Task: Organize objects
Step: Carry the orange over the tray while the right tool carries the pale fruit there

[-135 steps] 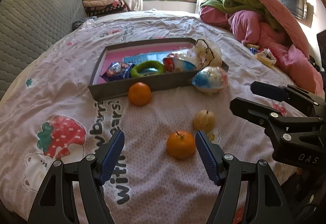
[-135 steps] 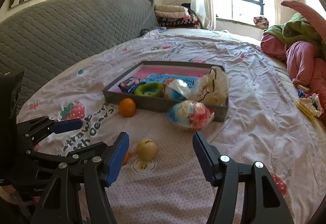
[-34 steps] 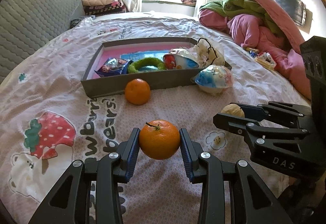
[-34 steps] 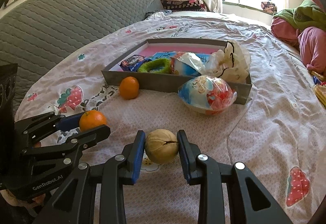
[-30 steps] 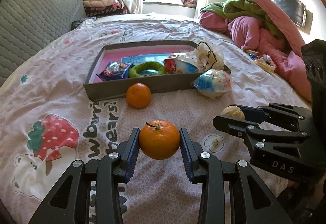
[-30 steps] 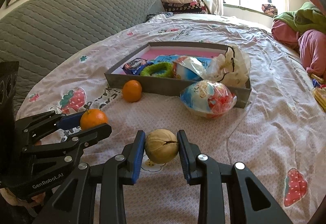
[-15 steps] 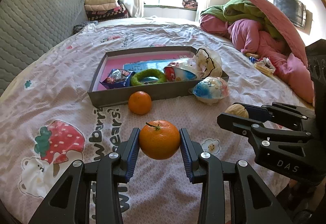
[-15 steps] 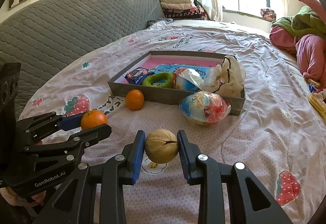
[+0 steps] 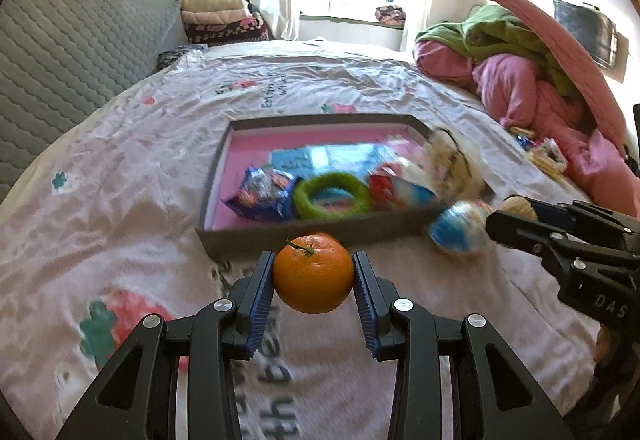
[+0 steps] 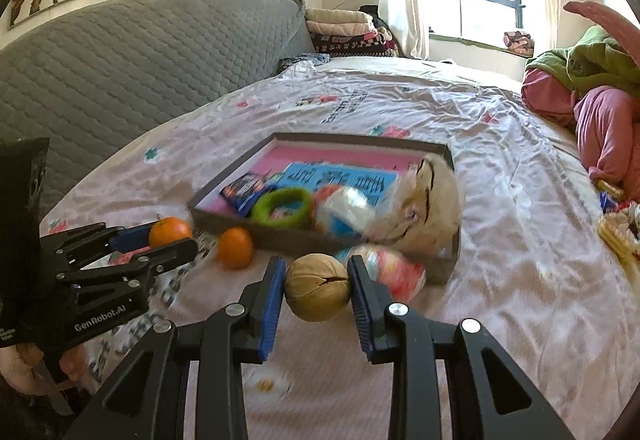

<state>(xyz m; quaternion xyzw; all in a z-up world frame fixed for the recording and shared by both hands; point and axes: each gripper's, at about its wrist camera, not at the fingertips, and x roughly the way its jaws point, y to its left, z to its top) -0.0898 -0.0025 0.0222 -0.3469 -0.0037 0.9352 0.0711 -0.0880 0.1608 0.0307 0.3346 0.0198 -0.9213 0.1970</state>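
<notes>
My left gripper point(image 9: 313, 280) is shut on an orange point(image 9: 313, 273) and holds it above the bedsheet, in front of the grey tray point(image 9: 320, 234). My right gripper point(image 10: 317, 288) is shut on a tan walnut-like ball point(image 10: 317, 287), also above the sheet near the tray point(image 10: 444, 264). A second orange point(image 10: 235, 248) lies on the sheet by the tray's front wall; in the left wrist view it is mostly hidden behind the held orange. A wrapped toy egg point(image 9: 458, 228) lies at the tray's front right corner, also in the right wrist view point(image 10: 394, 270).
The tray's pink floor holds a blue snack packet point(image 9: 262, 193), a green ring point(image 9: 330, 195), a blue sheet point(image 10: 340, 175), a wrapped ball point(image 10: 346, 215) and a cream bag point(image 10: 428, 203). Piled pink and green bedding point(image 9: 532, 79) lies right; a grey headboard point(image 10: 120, 55) left.
Both grippers have risen and moved forward toward the tray with their objects still held. The tray now looks closer and is seen from higher up.
</notes>
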